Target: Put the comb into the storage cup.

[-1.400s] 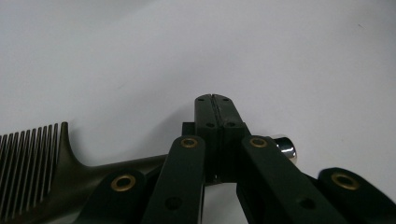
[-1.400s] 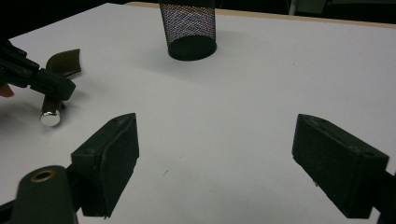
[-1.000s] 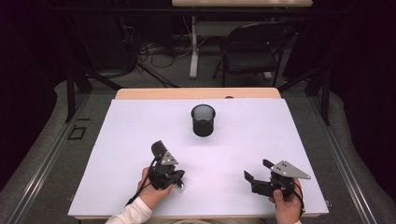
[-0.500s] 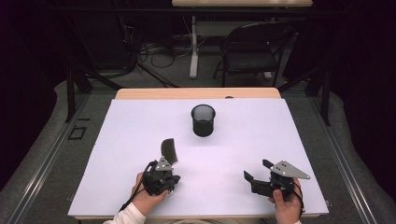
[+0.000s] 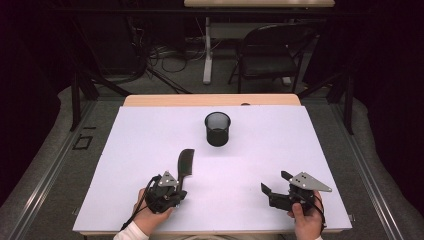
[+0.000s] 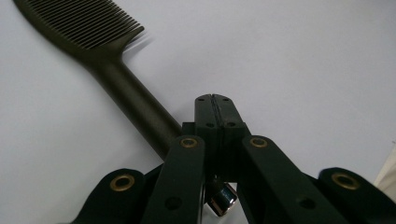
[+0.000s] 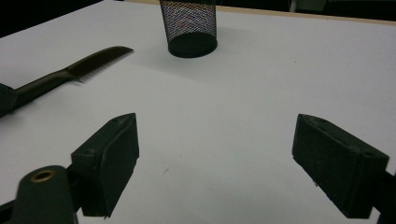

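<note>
My left claw [image 5: 176,186], jaws pressed together, lies beside the comb [image 5: 185,162] handle without gripping it; my right claw [image 5: 274,184] gapes empty; mesh cup [image 5: 217,129] beyond.

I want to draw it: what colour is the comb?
The comb is black all over, teeth and handle. The left gripper view shows it best.

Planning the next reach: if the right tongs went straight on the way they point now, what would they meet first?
Probably the mesh cup. The right tongs stand open over bare table, with the cup ahead, slightly left of centre. The comb lies farther left, off that line. Depth is hard to judge.
</note>
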Demonstrator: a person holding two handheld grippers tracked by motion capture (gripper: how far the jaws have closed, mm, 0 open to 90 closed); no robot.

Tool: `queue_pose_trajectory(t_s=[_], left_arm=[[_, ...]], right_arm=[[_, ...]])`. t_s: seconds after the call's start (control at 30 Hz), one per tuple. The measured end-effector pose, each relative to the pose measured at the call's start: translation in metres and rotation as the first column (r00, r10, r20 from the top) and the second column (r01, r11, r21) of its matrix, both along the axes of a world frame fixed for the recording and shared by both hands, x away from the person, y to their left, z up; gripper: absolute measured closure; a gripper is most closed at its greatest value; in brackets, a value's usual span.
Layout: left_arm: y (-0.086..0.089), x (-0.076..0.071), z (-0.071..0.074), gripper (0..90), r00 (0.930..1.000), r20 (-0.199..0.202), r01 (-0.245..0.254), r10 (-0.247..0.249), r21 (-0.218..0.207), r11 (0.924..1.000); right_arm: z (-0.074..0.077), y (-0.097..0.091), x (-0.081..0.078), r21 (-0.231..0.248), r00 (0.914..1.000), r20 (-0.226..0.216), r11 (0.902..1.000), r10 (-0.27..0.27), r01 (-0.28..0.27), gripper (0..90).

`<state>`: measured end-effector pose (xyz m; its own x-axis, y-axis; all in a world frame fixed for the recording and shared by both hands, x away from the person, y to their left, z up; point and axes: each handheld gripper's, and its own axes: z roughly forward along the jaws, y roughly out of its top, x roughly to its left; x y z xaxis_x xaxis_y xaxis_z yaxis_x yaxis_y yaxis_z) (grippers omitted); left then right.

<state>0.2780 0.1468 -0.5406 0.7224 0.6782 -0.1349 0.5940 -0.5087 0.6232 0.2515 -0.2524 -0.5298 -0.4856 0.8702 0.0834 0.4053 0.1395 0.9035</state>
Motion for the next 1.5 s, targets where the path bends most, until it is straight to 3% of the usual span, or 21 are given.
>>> queue_pose_trajectory(t_s=[0.67, 1.5], left_arm=[[0.016, 0.000, 0.000, 89.4, 0.9988, 0.019, -0.045, 0.045, 0.035, 0.9984], [0.030, 0.009, 0.001, 89.8, 0.9953, 0.025, -0.094, 0.093, 0.030, 0.9951]], right_arm=[[0.000, 0.000, 0.000, 0.001, 1.0000, 0.001, 1.0000, 0.003, -0.003, 14.7], [0.000, 0.001, 0.000, 0.003, 1.0000, 0.004, 1.0000, 0.006, -0.006, 14.7]])
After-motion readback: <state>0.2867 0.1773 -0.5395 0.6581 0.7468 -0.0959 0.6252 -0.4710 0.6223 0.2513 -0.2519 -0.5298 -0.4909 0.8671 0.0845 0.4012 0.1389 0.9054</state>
